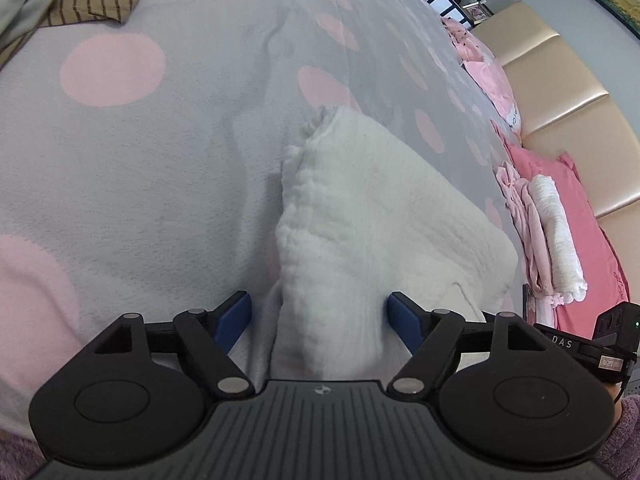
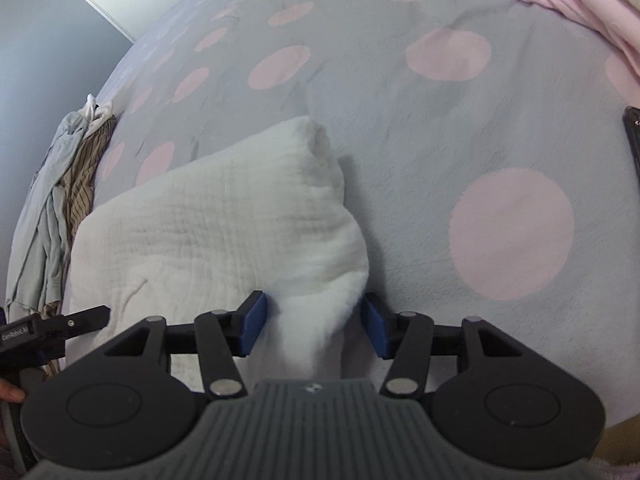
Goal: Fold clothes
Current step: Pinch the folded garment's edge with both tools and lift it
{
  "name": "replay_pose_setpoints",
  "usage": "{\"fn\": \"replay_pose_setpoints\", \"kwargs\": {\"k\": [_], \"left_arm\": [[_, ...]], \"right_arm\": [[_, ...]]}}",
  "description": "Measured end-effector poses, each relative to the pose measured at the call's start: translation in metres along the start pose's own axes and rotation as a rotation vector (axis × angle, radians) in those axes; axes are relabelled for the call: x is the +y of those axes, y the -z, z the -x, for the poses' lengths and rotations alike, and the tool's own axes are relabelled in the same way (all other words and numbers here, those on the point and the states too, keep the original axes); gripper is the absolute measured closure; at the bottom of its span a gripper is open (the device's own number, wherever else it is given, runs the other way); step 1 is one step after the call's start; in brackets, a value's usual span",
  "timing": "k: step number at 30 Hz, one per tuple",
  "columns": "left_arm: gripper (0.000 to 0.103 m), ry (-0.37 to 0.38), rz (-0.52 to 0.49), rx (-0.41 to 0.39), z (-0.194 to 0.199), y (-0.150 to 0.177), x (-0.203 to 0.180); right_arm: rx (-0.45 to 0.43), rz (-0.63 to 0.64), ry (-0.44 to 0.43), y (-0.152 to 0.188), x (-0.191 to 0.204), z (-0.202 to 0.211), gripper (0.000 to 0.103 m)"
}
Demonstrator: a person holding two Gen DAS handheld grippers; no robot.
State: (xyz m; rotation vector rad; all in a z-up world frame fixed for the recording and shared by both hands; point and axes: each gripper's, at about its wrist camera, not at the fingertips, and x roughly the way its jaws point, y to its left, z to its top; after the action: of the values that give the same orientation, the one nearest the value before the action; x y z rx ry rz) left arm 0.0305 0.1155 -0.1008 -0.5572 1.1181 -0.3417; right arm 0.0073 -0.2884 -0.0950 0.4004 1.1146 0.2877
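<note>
A: What does the cloth (image 1: pixel 372 216) look like?
B: White, crinkly, folded into a thick pad on the grey bedspread (image 1: pixel 160 160) with pink dots.
A: And the grippers?
B: The left gripper (image 1: pixel 319 318) and right gripper (image 2: pixel 313 322) both straddle its near edge, jaws spread, pads clear of it.
</note>
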Motion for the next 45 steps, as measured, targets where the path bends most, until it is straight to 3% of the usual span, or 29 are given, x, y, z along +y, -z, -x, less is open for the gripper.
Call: {"fn": "replay_pose_setpoints", "kwargs": {"k": [5,10,14,18,24,28,34,36,40,42,43,44,45], "left_arm": [[0.029,-0.024,-0.084,-0.004,-0.006,0.003,-0.015],[0.043,-0.065,-0.206,-0.023,-0.003,0.01,-0.036],[0.046,-0.058,-0.181,-0.023,0.002,0.012,-0.035],[0.041,-0.034,-0.103,-0.002,0.0,0.009,-0.025],[0.033,-0.015,-0.124,-0.011,0.0,0.012,-0.023],[0.033,0.006,-0.08,0.016,0.003,0.01,-0.018],[0.032,0.049,0.003,0.051,-0.005,0.003,-0.006],[0.024,0.052,-0.015,0.056,-0.01,0.0,-0.009],[0.021,0.023,-0.173,0.038,-0.011,0.004,-0.03],[0.032,0.016,-0.242,0.018,-0.009,0.008,-0.038],[0.038,0.033,-0.241,0.019,-0.006,0.008,-0.039],[0.053,0.054,-0.236,0.022,-0.004,0.008,-0.038],[0.055,0.061,-0.226,0.026,-0.002,0.008,-0.037]], "right_arm": [[-0.005,0.025,-0.04,0.002,0.005,-0.006,0.053],[-0.018,0.021,-0.056,0.004,0.007,-0.003,0.065],[-0.02,0.011,-0.052,0.003,0.006,-0.003,0.065],[-0.024,-0.014,-0.053,0.003,0.003,-0.003,0.062],[-0.017,-0.044,-0.086,0.002,-0.007,0.002,0.06],[0.016,-0.081,-0.12,0.0,-0.015,0.005,0.059],[0.016,-0.023,-0.099,0.0,-0.005,-0.003,0.06],[0.007,0.024,-0.084,0.0,0.002,-0.006,0.061],[-0.011,0.083,-0.081,-0.001,0.012,-0.005,0.07],[-0.014,0.074,-0.082,-0.001,0.011,-0.002,0.071],[-0.015,0.064,-0.084,-0.001,0.009,0.0,0.072],[-0.014,0.054,-0.087,-0.002,0.007,0.0,0.072],[-0.013,0.047,-0.089,-0.002,0.005,0.001,0.072]]}}
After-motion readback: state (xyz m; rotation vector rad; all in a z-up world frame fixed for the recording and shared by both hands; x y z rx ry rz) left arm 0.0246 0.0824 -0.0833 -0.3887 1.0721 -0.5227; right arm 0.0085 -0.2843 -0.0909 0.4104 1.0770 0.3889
